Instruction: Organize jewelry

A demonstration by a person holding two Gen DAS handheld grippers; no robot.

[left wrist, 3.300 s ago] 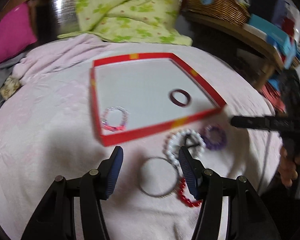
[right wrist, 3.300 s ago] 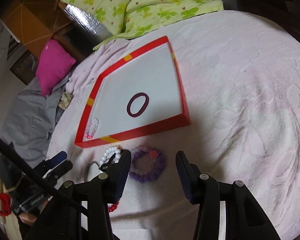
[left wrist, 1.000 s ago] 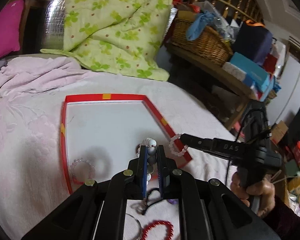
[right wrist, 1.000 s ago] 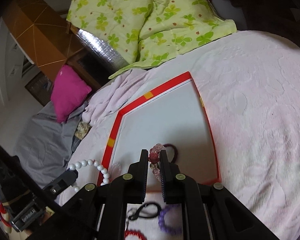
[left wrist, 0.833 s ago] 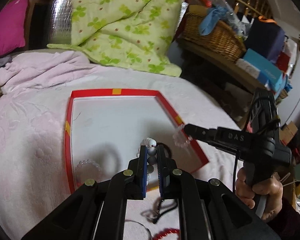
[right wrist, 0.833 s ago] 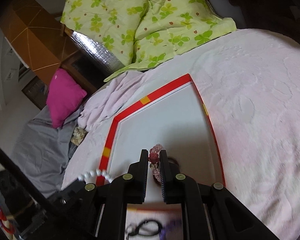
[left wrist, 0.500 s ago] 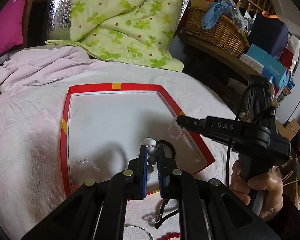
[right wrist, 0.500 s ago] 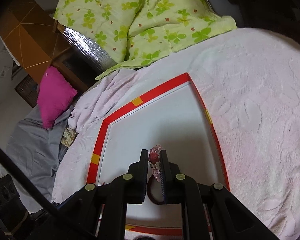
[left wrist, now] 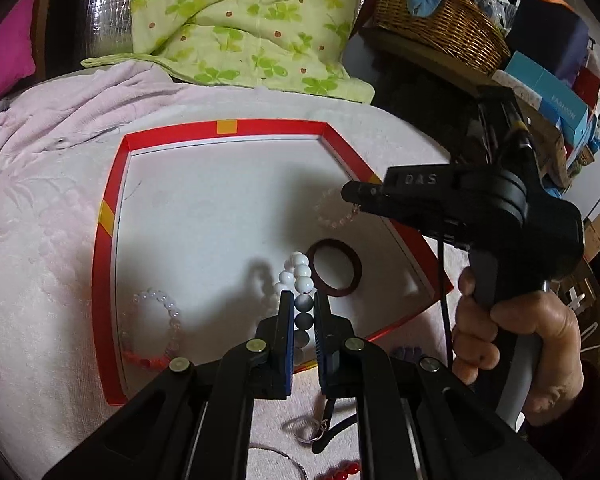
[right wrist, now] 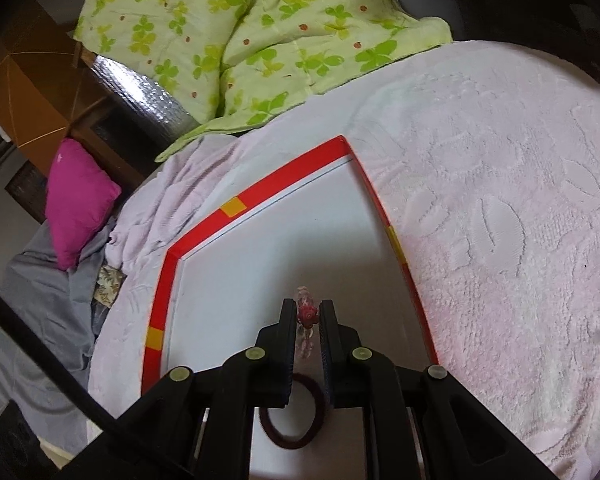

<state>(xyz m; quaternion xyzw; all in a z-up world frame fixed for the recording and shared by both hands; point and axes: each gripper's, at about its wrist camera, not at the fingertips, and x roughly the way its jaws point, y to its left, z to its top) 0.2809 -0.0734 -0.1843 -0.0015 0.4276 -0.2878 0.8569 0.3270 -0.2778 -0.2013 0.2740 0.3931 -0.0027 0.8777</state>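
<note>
A bed (right wrist: 500,208) under a pale pink textured blanket carries a shallow red-rimmed tray (left wrist: 220,127) with a white floor, the landmark here. Beyond the tray's far rim lies one green clover-print quilt (right wrist: 260,32); one magenta pillow (right wrist: 80,200) sits off the tray's far left corner.

Both grippers tilt down over the tray's near half. A person's right hand (left wrist: 512,344), in a dark sleeve, grips the handle of the right gripper (right wrist: 309,316), which reaches in over the tray's right rim. The left gripper (left wrist: 302,312) comes in over the near rim.

Four pieces of jewelry sit at or above the tray: one white pearl bracelet (left wrist: 298,272), one pale pink bead bracelet (left wrist: 332,216), one dark red ring-shaped bangle (left wrist: 335,265) and one clear bead bracelet (left wrist: 156,320) with red beads at its near end. The bangle lies flat on the tray floor near the right rim; the clear bracelet lies by the left near corner. Outside the near rim, on the blanket, partly hidden pieces show: purple beads (left wrist: 408,351), red beads (left wrist: 342,472), a thin metal hoop (left wrist: 288,458) and a black clasp cord (left wrist: 328,420).

The left gripper is clenched on the pearl bracelet, whose beads stand up between its pads above the tray. The right gripper's jaws are opening, with the pink bracelet's red charm between them and its loop hanging toward the tray floor.
</note>
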